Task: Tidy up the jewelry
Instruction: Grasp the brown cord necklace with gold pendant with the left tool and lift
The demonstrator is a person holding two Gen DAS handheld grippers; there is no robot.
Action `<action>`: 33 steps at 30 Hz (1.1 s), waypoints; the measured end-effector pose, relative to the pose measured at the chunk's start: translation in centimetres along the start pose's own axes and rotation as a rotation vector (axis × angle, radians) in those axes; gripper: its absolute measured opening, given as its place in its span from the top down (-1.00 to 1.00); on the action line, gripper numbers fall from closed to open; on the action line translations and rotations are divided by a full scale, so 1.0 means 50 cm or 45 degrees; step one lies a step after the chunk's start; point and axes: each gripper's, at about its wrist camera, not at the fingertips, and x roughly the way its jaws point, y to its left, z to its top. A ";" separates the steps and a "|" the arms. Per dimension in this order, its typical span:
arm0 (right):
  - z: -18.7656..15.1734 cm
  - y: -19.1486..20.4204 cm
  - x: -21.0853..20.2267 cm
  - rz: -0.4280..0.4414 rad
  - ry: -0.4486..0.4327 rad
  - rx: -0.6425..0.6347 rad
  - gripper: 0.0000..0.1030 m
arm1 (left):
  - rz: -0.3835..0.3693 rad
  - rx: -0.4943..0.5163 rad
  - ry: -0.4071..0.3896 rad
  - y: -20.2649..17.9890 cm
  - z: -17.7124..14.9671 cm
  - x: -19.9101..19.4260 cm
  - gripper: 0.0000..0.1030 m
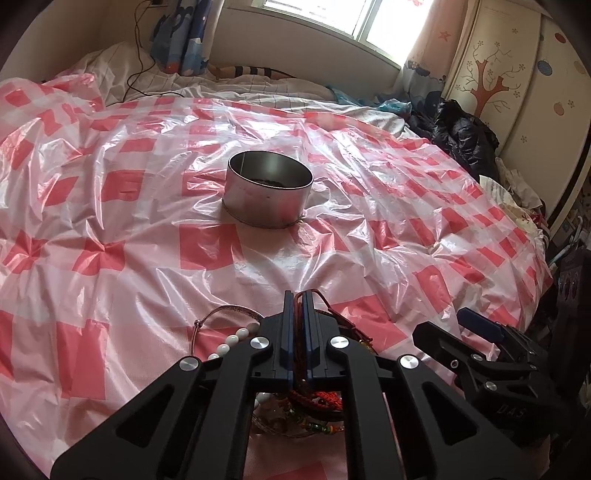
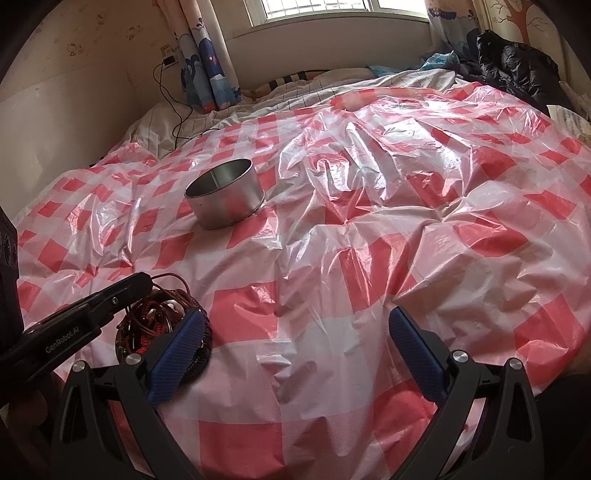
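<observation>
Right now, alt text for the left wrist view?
The left tool is shut on a thin reddish cord from a pile of bracelets and white beads on a red-and-white checked plastic sheet. A round metal tin stands open farther back; the right tool is at lower right.

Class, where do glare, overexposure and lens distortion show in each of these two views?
Left wrist view: the window is blown out white, and glare streaks the checked plastic sheet behind the metal tin. Right wrist view: shiny highlights on the sheet's creases. Both views: fisheye curving, dark corners.
</observation>
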 end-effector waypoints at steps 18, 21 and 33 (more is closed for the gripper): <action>0.020 0.108 -0.022 0.170 -0.040 -0.349 -0.86 | -0.084 -0.040 -0.152 0.059 0.108 -0.099 0.93; 0.032 0.154 -0.006 0.267 0.013 -0.489 -0.86 | -0.056 -0.050 -0.189 0.086 0.139 -0.119 0.93; 0.032 0.231 0.068 0.377 0.126 -0.627 -0.86 | -0.079 -0.136 -0.208 0.120 0.143 -0.138 0.93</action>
